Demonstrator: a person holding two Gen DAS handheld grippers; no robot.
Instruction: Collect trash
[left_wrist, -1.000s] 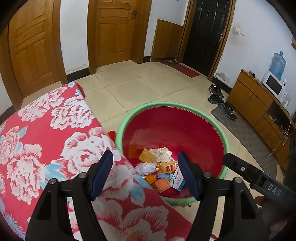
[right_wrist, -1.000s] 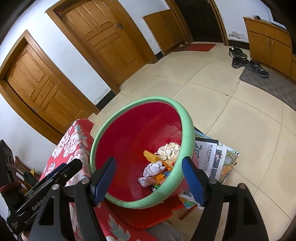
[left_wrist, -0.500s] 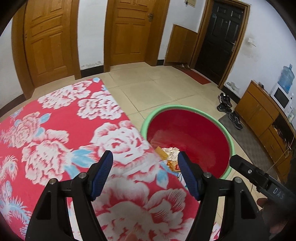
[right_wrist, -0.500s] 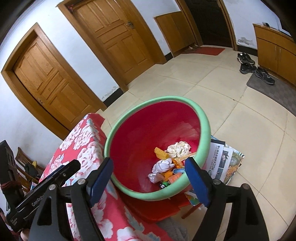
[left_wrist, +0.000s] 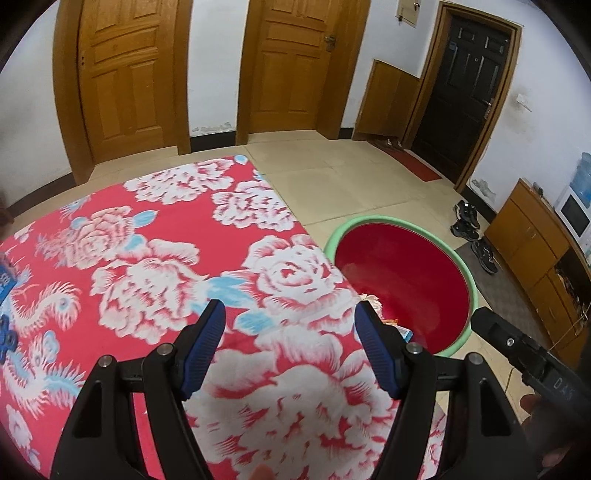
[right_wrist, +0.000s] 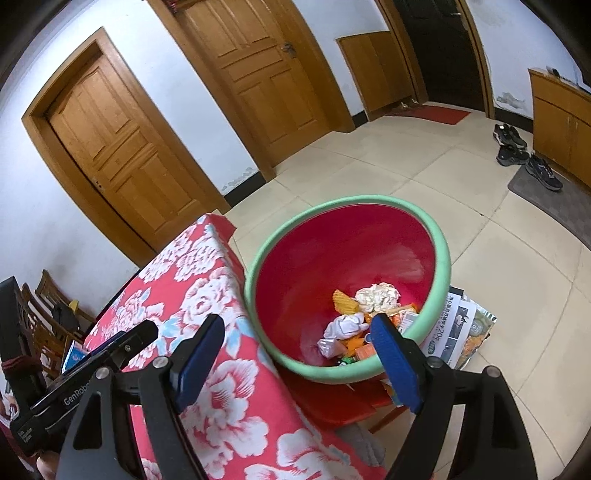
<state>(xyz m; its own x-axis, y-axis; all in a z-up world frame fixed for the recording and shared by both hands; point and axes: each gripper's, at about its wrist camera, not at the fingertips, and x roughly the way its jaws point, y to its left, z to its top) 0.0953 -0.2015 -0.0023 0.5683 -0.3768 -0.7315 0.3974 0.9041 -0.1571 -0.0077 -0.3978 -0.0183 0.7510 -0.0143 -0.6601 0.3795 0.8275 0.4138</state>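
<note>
A red basin with a green rim (right_wrist: 441, 254) stands beside the table and holds a pile of trash (right_wrist: 364, 317): crumpled paper, wrappers, small boxes. It also shows in the left wrist view (left_wrist: 469, 284). My left gripper (left_wrist: 290, 325) is open and empty above the red floral tablecloth (left_wrist: 155, 258). My right gripper (right_wrist: 297, 338) is open and empty, above the table edge and the basin's near rim. A blue item (left_wrist: 5, 282) lies at the table's far left edge, cut off.
The basin rests on a red stool (right_wrist: 332, 402) with newspapers (right_wrist: 458, 332) under it. Shoes (right_wrist: 517, 147) and a mat (right_wrist: 554, 206) lie by wooden cabinets (left_wrist: 532, 251). Wooden doors (left_wrist: 129, 74) line the far wall. Chairs (right_wrist: 44, 314) stand behind the table.
My left gripper has swung left, from over the basin to over the tablecloth. My right gripper has drawn back and left, so more of the table shows. Both stay open.
</note>
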